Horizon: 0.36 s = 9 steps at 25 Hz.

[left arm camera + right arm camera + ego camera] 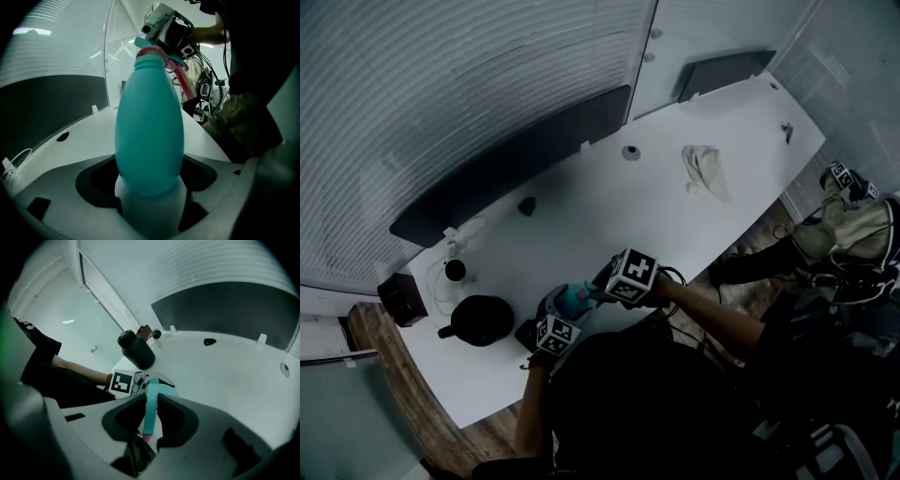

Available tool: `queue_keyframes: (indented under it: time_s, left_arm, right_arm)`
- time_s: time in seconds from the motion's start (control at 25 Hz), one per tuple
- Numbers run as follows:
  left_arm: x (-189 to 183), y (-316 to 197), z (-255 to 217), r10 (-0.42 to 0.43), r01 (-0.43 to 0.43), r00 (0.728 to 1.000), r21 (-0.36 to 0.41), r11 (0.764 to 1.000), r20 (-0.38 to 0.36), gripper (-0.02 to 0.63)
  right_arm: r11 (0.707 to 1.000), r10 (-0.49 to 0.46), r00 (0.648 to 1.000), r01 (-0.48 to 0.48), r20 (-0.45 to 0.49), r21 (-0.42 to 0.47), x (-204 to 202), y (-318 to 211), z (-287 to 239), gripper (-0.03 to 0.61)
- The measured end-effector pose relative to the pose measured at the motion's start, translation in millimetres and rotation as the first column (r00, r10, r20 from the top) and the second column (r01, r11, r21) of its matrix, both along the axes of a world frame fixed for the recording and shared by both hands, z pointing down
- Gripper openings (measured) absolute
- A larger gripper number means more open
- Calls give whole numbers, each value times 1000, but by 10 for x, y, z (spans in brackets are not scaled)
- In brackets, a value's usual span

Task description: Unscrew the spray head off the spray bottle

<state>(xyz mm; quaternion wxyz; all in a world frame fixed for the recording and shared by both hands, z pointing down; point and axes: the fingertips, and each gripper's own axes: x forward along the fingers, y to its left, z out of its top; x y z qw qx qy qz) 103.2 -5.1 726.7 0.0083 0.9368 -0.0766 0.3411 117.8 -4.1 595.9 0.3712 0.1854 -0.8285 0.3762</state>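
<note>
Closest in are two tongs, one in each of the person's hands, meeting over the near edge of one long white counter (609, 216). Two dark panels (516, 164) (724, 73) stand along its far side. On the counter sit one black jug (480, 319) at the left, one crumpled pale cloth (705, 169) toward the far end, and two small items I cannot identify: a dark lump (526, 205) and a round ring-like piece (631, 152).

One teal spray bottle (149, 126) is held up off the counter between the two tongs. The left tongs (149, 197) are clamped on its lower body, the bottle rising straight out from between them. The right tongs (150, 420) are clamped on the one spray head (152, 394), a thin teal piece with a pink tip pinched between the pads. The head sits at the bottle's top, with the neck threads showing just under its pink collar.
</note>
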Motion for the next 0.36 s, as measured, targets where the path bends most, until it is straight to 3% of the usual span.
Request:
queue_keyframes:
  time_s: [0.36]
  left_arm:
    - [22, 52, -22, -30, 30, 999, -17, 999, -27, 382]
  right_arm:
    - [999, -42, 999, 42, 25, 13, -112, 20, -111, 83]
